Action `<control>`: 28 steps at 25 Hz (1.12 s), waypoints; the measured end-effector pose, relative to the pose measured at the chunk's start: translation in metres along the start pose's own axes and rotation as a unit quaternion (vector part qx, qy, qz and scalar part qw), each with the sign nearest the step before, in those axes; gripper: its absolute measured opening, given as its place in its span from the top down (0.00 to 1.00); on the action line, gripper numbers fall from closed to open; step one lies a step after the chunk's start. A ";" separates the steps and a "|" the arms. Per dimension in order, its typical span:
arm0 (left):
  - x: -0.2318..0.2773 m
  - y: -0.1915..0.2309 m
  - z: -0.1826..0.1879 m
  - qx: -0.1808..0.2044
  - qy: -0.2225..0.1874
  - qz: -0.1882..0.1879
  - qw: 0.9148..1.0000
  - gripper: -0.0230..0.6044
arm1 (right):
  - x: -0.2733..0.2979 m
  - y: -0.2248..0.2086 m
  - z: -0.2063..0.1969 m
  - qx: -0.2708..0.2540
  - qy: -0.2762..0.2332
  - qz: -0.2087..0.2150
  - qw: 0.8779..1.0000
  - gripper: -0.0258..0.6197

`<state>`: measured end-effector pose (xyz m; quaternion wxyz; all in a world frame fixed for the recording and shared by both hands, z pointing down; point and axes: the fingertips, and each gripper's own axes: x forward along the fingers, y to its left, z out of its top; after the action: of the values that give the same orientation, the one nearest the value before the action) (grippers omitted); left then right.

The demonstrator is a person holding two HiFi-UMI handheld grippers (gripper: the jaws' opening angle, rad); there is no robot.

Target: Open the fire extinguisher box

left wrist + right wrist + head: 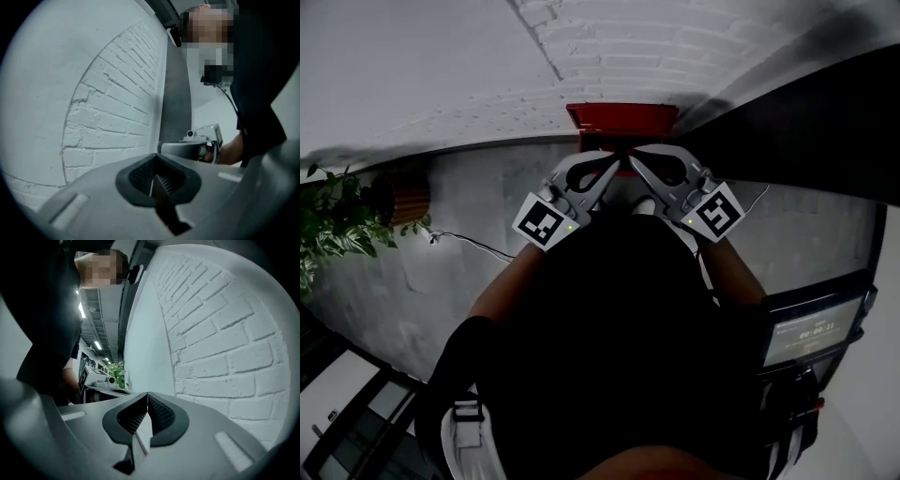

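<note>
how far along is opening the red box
Done: unclear. The red box at the brick wall shows one red face; open or shut can't be told. In hand: nothing. The left gripper and right gripper are both shut and empty, close in front of the box. Left: probably opening it, if that isn't done.

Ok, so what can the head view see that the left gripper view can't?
Only the head view shows the red fire extinguisher box and the leafy plant. Only the left gripper view shows the left gripper up close, its jaws shut together with nothing between them. Both views show the white brick wall and the right gripper.
</note>
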<state>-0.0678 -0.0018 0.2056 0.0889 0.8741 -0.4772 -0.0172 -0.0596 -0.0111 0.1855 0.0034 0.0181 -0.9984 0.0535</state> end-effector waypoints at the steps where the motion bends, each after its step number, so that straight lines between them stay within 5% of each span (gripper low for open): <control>1: 0.001 0.001 0.001 0.001 -0.002 0.001 1.000 0.96 | 0.001 0.000 0.000 -0.001 0.001 0.003 1.000 0.94; 28: 0.008 0.007 -0.004 0.011 0.002 -0.017 1.000 0.96 | -0.004 -0.007 -0.010 0.016 0.000 -0.022 1.000 0.94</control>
<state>-0.0691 -0.0114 0.2110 0.0802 0.8832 -0.4620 -0.0116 -0.0556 -0.0170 0.1959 0.0045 0.0397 -0.9968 0.0695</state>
